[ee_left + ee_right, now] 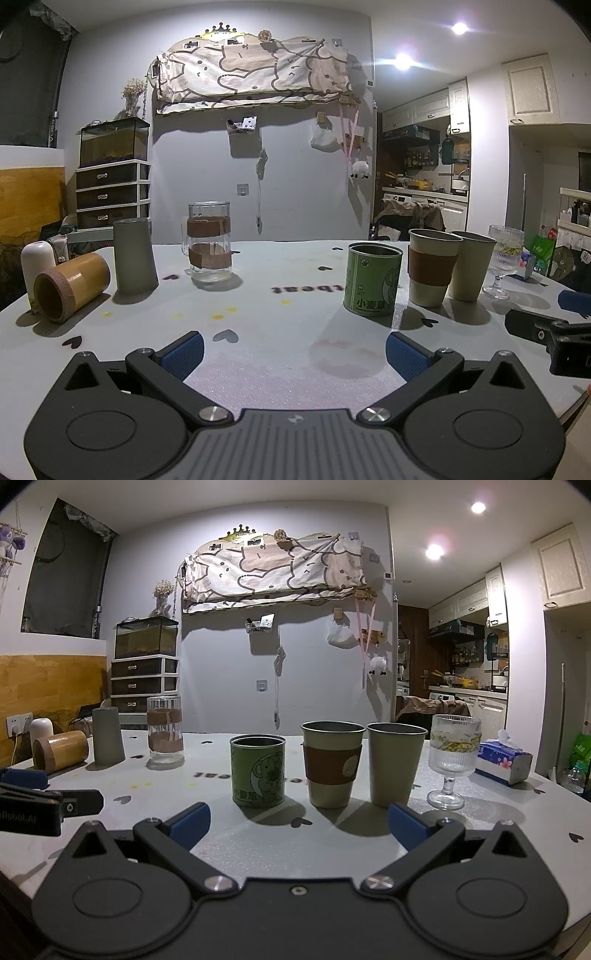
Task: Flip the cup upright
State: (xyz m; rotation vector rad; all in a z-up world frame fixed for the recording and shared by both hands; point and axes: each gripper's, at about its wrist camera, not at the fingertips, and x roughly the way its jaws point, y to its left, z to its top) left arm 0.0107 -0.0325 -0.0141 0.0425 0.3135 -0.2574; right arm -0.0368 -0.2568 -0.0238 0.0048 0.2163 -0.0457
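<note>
Both grippers hover low over the table (295, 369), nothing held. Left gripper (293, 349): jaws wide apart, empty. Right gripper (299, 825): same, jaws apart, empty.

Cups not upright: bamboo cup (70, 286) on its side, far left-fwd of left gripper, mouth facing the cam; grey cup (133, 256) just right of it, looks mouth-down, closed end on top. Glass mug (209, 245) stands further right.

Ahead of right gripper: green tin (258, 771), sleeved cup (331, 764), plain cup (395, 762), goblet (452, 760), all 4 mouth-up.

Judgement: approach stage. At least 1 cup needs righting; left gripper is nearer. Which cup goes next, can't tell. Bamboo needs a side grasp plus quarter turn; grey needs a half turn.
</note>
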